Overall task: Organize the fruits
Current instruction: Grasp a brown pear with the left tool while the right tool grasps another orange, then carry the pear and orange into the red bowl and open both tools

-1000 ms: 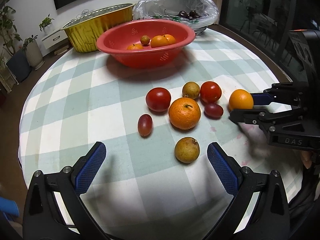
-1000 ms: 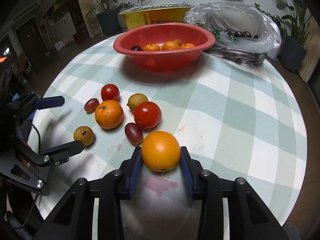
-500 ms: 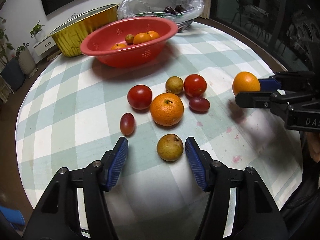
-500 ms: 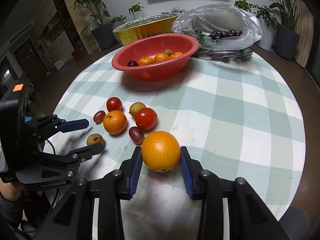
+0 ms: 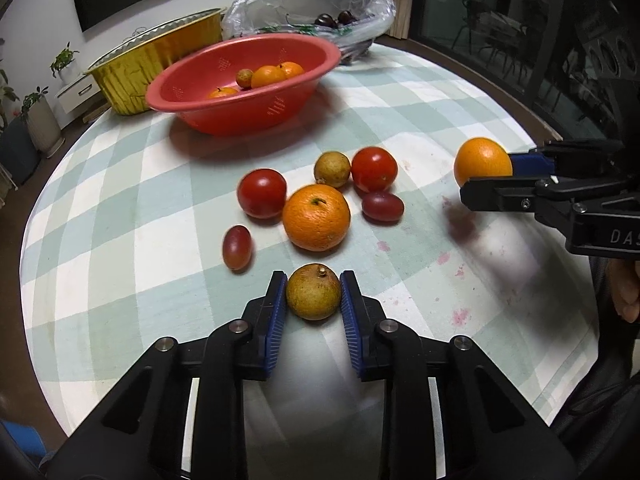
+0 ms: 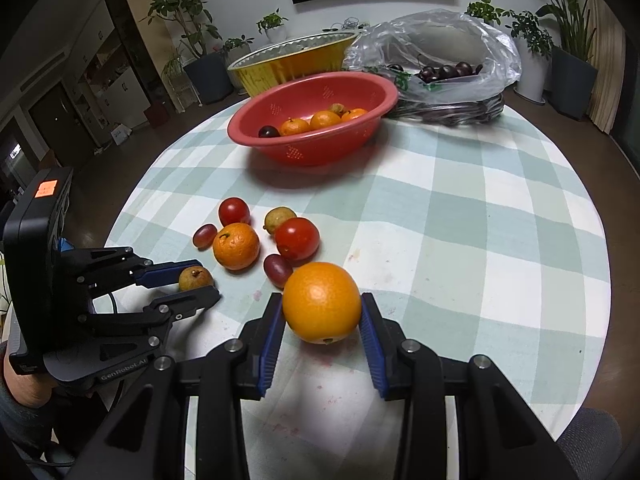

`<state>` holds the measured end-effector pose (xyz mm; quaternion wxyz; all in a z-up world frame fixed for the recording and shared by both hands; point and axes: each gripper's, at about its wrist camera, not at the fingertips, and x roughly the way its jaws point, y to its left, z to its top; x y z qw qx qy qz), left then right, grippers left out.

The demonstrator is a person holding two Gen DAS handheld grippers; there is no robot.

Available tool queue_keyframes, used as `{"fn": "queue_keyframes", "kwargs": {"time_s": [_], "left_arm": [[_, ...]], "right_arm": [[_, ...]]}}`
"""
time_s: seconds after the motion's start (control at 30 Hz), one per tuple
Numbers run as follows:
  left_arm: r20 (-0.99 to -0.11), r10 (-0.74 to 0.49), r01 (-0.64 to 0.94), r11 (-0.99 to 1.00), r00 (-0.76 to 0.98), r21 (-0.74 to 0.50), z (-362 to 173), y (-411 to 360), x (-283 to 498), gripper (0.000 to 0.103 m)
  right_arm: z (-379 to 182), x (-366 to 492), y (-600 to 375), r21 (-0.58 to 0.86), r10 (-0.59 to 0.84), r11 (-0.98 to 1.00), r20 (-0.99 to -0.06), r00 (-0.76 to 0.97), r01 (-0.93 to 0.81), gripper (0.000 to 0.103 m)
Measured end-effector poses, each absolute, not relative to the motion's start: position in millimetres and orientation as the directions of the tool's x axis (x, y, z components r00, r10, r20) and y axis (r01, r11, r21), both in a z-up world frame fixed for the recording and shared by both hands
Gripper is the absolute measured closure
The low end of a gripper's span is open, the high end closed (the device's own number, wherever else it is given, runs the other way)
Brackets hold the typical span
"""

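Observation:
My left gripper (image 5: pixel 313 297) is shut on a small brown-green fruit (image 5: pixel 313 297) resting on the checked tablecloth; it also shows in the right wrist view (image 6: pixel 195 278). My right gripper (image 6: pixel 322 308) is shut on a smooth orange (image 6: pixel 322 302) and holds it above the table; the orange shows at the right in the left wrist view (image 5: pixel 482 161). Loose fruit lies mid-table: a bigger orange (image 5: pixel 316 216), two tomatoes (image 5: pixel 262 193) (image 5: pixel 374 169), two red grapes (image 5: pixel 237 247) (image 5: pixel 382 206) and another brown-green fruit (image 5: pixel 332 169). The red bowl (image 5: pixel 224 92) holds several small oranges.
A gold foil tray (image 5: pixel 160 56) stands behind the red bowl. A clear plastic bag with dark cherries (image 6: pixel 444 72) sits at the back right. The round table's edge (image 6: pixel 616 264) curves close on the right. Potted plants stand on the floor beyond.
My left gripper moved forward and closed from wide open onto the small brown-green fruit. My right gripper lifted the orange off the table and drew it back to the right.

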<state>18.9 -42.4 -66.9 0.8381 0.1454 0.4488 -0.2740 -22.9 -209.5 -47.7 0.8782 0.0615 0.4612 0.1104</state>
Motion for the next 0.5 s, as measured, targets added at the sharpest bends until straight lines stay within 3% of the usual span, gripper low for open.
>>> {"fn": "queue_keyframes", "kwargs": {"time_s": [0.5], "left_arm": [[-0.744, -0.382, 0.539, 0.842, 0.548, -0.036, -1, -8, 75, 0.078]], "right_arm": [[-33, -5, -229, 0.233, 0.234, 0.969, -0.783, 0.576, -0.078, 0.063]]}}
